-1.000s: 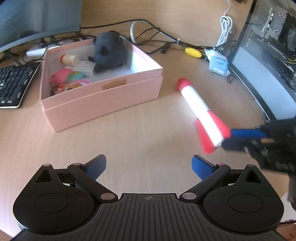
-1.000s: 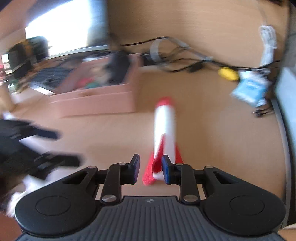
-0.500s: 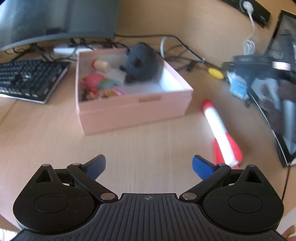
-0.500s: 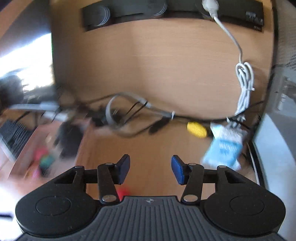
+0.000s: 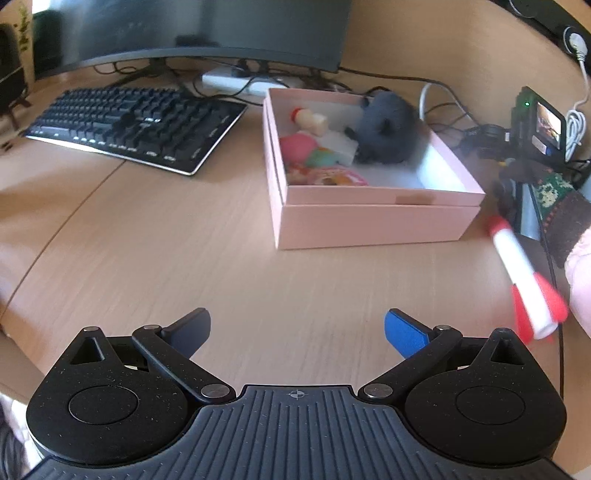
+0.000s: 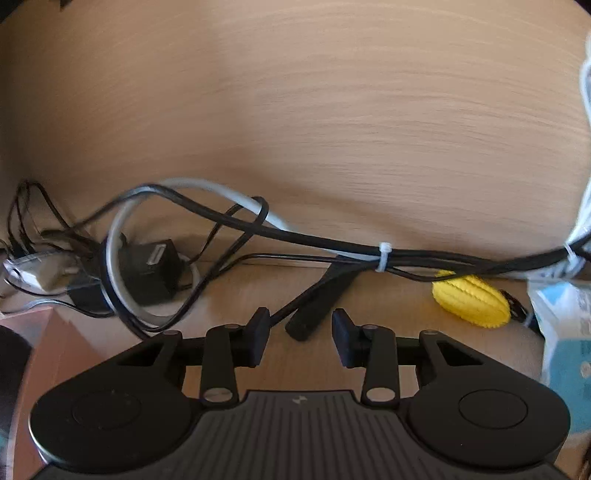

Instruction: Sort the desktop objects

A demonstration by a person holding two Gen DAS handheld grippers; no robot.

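Wood-grain table is filling both our views, pale and lit from the far side. Through the left wrist camera we are looking across it at a pink box sitting toward the far middle of the table, with a dark plush toy and several small colourful toys lying inside it. A black keyboard is lying to the left of the box, under a monitor standing at the far edge. A red-and-white rocket toy is lying on the table near the right edge, just right of the box and apart from it. Our left gripper is hovering over bare table with its jaws spread wide, holding nothing.

Only the right wrist camera is showing us the far edge up close: a tangle of black and grey cables bound with a white tie, a yellow ridged toy lying beside them, and a blue-and-white packet at the right. Our right gripper is pointing at the cables with its jaws partly apart, gripping nothing.
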